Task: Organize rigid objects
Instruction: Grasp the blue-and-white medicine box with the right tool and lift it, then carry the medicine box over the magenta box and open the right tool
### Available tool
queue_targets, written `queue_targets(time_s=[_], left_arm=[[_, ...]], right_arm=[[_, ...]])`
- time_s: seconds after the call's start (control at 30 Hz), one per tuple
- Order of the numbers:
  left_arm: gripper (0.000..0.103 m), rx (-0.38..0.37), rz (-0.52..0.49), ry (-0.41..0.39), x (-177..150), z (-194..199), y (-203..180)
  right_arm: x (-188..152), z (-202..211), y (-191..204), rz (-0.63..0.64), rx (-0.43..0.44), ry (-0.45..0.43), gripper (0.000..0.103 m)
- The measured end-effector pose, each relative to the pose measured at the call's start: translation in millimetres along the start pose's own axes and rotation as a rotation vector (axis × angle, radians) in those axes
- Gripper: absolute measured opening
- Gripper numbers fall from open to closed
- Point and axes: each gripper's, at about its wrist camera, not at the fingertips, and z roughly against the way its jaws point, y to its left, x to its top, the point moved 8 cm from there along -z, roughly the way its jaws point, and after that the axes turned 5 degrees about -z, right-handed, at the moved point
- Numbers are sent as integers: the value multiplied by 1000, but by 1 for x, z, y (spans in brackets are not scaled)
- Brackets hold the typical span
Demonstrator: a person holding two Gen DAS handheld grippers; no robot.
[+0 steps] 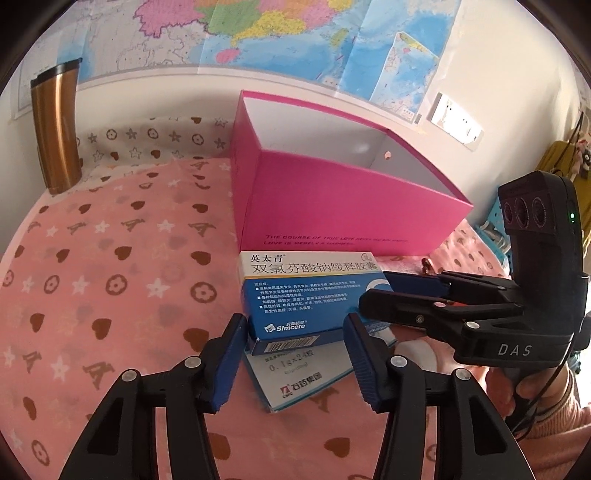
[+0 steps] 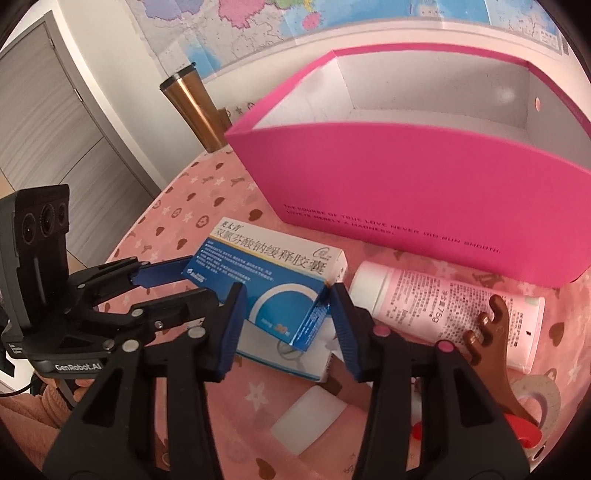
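Both claws sit wide around the blue medicine box (image 1: pixel 306 295), left gripper (image 1: pixel 295 354) and right gripper (image 2: pixel 286 321) not clamping; pink box (image 2: pixel 424 206) just behind.

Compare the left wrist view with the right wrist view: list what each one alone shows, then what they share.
Only the left wrist view shows the white wall socket plate and the yellow bag at the far right.

Only the right wrist view shows the pink-labelled white tube, the brown wooden comb, the white rectangular block and the grey door.

Both show the open pink cardboard box, the blue and white medicine carton lying on another carton, the copper-coloured steel tumbler, the wall map, and both open claws.
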Motion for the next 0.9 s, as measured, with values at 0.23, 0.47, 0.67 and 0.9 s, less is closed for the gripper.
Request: queue_targets(time_s=[0.23, 0.47, 0.67, 0.9], left_arm=[[54, -13, -30, -43, 13, 14, -14], [54, -39, -90, -114, 42, 32, -38], [54, -22, -132, -170, 77, 42, -49], [54, 22, -144, -183, 117, 27, -41]], right_arm=[[4, 23, 6, 29, -2, -37, 49], [25, 63, 7, 65, -25, -111, 49], [57, 89, 9, 110, -55, -196, 49], [95, 89, 3, 125, -64, -233, 49]])
